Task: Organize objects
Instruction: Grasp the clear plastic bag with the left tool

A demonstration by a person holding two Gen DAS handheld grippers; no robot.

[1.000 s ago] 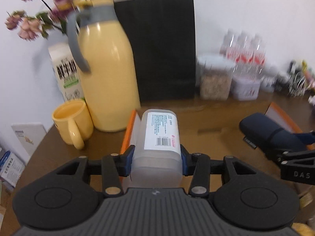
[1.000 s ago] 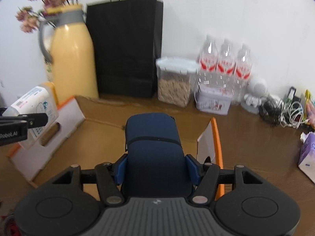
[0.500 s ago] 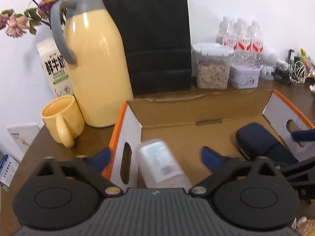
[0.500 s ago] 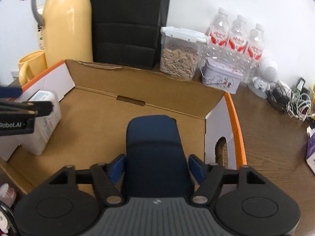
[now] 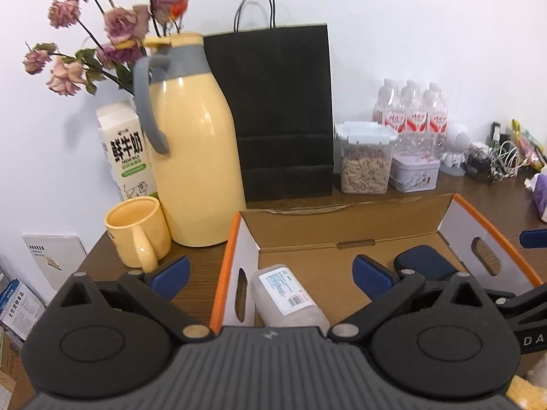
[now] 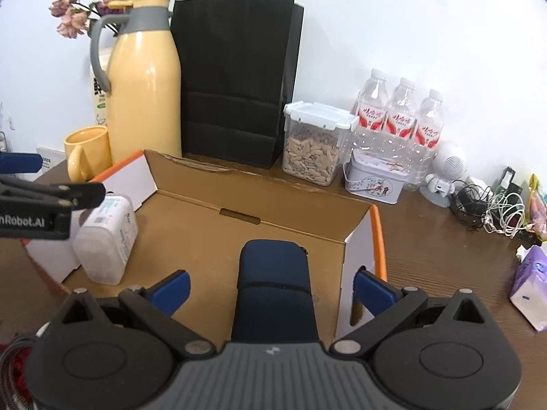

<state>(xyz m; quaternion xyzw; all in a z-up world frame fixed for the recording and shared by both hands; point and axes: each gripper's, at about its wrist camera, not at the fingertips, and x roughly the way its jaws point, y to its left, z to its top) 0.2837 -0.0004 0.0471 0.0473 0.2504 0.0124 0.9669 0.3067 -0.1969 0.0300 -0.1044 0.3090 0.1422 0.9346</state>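
My right gripper (image 6: 271, 290) is opening, its pads clear of the navy pouch (image 6: 273, 287) that lies between them on the floor of the cardboard box (image 6: 246, 201). My left gripper (image 5: 270, 275) stands spread wide and empty over the white plastic bottle (image 5: 285, 299), which lies on its side against the box's wall at nine o'clock. I judge the pouch soft and light, best pinched across its middle; the bottle looks stiff, smooth and likely to roll, so I'd clamp its flat sides. Whether it is full I can't tell from here. At eleven o'clock beyond the box stand the yellow jug (image 6: 143, 92) and mug (image 6: 87, 157).
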